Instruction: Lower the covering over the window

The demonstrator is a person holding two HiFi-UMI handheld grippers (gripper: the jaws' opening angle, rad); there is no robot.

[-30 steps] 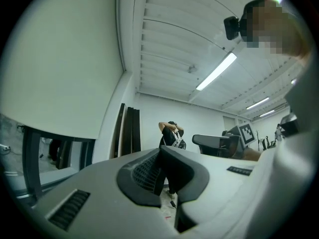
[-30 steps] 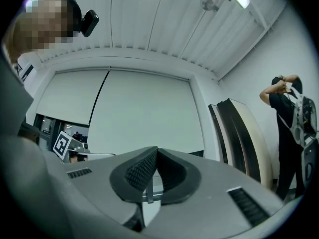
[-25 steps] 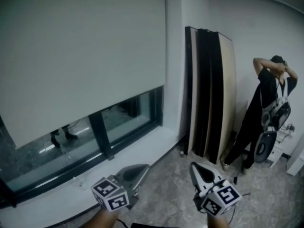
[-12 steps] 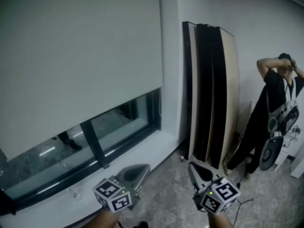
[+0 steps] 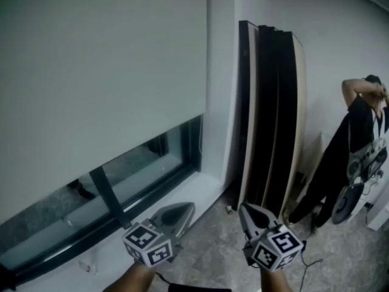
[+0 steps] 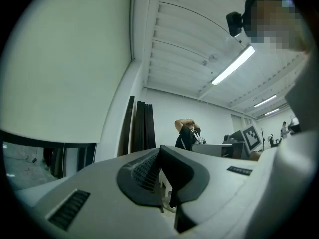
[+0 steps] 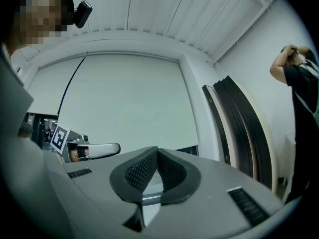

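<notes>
Left tool (image 5: pixel 184 208) has its jaws pressed together with nothing between them, and it points almost level toward the wall. Up and to the left of it hangs the blind (image 5: pixel 103 66), a pale sheet that already covers most of the window (image 5: pixel 143 166). Only a strip of glass shows under the lower edge of the blind, and this strip lies ahead of the left tool and higher than its tip. The white windowsill (image 5: pixel 188 187) is just in front of the tip and a little below the glass.

Right tool (image 5: pixel 247 210) is beside it, also closed and empty, and well apart from the blind.

To the right of the right tool, dark and pale panels (image 5: pixel 270 114) lean on the wall. Further right a person (image 5: pixel 358 132) stands with the arms raised, away from the work.

I judge that the step in hand is the approach, because no tool touches the blind yet. To do it well, I think the jaws should be opened before they arrive at the lower edge. They should then take this edge from below, not the thin sheet above it. I cannot see a cord or chain clearly, so the lower edge seems the safest place to hold. The pull should go straight down and slowly, so the sheet stays even and does not run to one side. The free tool can keep low, clear of the glass.
</notes>
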